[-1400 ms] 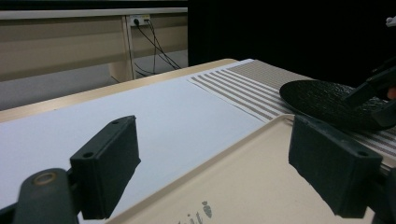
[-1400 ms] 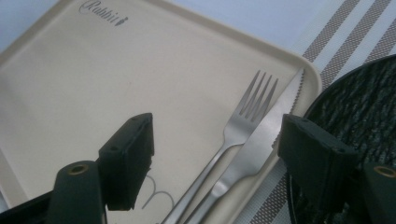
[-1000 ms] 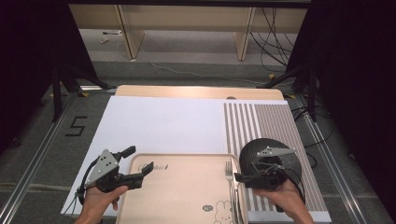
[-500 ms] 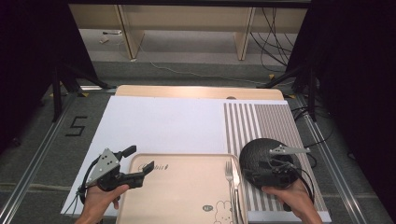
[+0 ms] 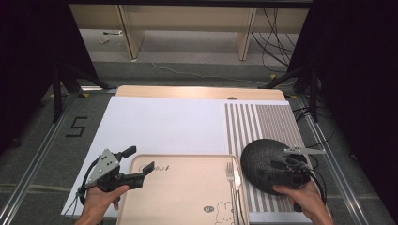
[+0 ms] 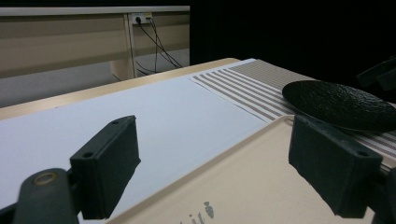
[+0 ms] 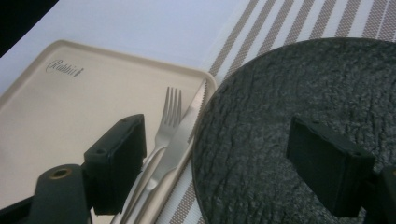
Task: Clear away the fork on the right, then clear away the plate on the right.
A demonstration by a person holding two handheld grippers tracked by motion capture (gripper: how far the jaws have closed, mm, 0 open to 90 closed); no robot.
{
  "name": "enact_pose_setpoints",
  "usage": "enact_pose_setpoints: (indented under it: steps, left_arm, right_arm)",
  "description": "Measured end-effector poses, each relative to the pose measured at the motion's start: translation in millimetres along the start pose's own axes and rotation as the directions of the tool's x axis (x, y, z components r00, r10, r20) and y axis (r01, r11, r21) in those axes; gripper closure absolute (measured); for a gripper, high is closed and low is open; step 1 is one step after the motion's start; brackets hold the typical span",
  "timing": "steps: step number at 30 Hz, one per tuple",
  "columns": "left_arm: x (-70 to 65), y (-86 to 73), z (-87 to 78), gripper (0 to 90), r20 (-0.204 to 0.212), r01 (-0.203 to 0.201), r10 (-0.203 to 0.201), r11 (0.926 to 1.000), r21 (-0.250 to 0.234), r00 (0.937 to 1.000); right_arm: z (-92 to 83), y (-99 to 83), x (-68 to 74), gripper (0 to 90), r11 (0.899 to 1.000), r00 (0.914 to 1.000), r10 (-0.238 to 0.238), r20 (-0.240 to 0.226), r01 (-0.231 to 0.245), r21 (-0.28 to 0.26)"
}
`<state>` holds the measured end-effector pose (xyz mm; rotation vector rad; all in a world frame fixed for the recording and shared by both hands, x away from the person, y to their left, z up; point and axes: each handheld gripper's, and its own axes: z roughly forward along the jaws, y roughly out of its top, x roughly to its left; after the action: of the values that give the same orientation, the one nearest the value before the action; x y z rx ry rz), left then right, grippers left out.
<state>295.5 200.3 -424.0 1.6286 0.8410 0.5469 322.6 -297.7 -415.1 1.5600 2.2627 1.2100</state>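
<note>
Two hand-held grippers, left (image 5: pixel 140 161) and right (image 7: pixel 233 158), jaws apart, tray (image 7: pixel 60 112) lettered "Rabbit"

Black plate (image 5: pixel 265 164): round, rough matte texture, shallow, lying flat and upright on the striped mat (image 5: pixel 263 122) near the desk's right edge, toward the near right corner. Its left rim is sitting just beside the tray's right edge. Tray (image 5: pixel 183 192): beige, rectangular, rounded corners, "Rabbit" lettering at its far left corner and a rabbit print near the front, lying flat at the desk's near edge, centre. Fork (image 5: pixel 231 180) and knife (image 5: pixel 237 187) are lying side by side along the tray's right edge, tips pointing away.
</note>
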Motion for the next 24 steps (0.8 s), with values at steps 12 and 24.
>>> enact_pose_setpoints:
  steps: [12,24]
  left_arm:
    - [0.4,-0.2,-1.2,15.8,-0.001,0.0,0.0,1.0,0.001,1.0]
    - [-0.2,-0.2,-1.8,15.9,-0.002,-0.004,0.004,1.0,0.002,1.0]
  right_arm:
    - [-9.1,-4.6,-15.6,21.2,0.999,0.9989,0.04,0.025,-0.04,-0.014]
    - [-14.9,-7.1,-27.8,21.6,0.998,0.9966,0.057,0.059,-0.056,-0.015]
